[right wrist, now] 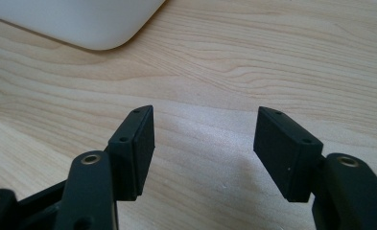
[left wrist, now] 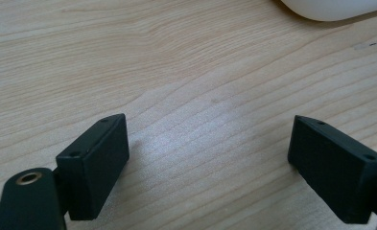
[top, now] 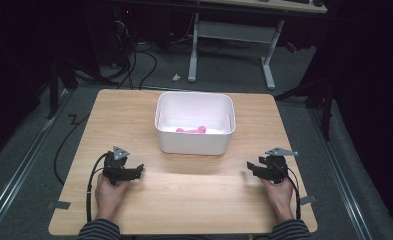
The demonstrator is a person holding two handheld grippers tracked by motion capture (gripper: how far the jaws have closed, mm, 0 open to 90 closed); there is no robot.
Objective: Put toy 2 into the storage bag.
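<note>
A white plastic bin (top: 195, 142) stands on the far middle of the wooden table (top: 194, 195). Inside it lies a pink object (top: 191, 130) on the bottom. My left gripper (top: 138, 171) rests on the table at the near left, pointing right toward the middle, and it is open. In the left gripper view its jaws (left wrist: 207, 153) stand wide apart over bare wood, the bin's corner (left wrist: 335, 7) at the top right. My right gripper (top: 251, 166) rests at the near right, open. Its jaws (right wrist: 203, 143) hold nothing, with the bin's corner (right wrist: 80, 21) at the top left.
A hand holds each gripper, striped sleeves at the near edge. Cables trail from both grippers across the table. Behind the table is grey floor with cables and a white desk frame (top: 231, 37). Bare wood lies between the grippers.
</note>
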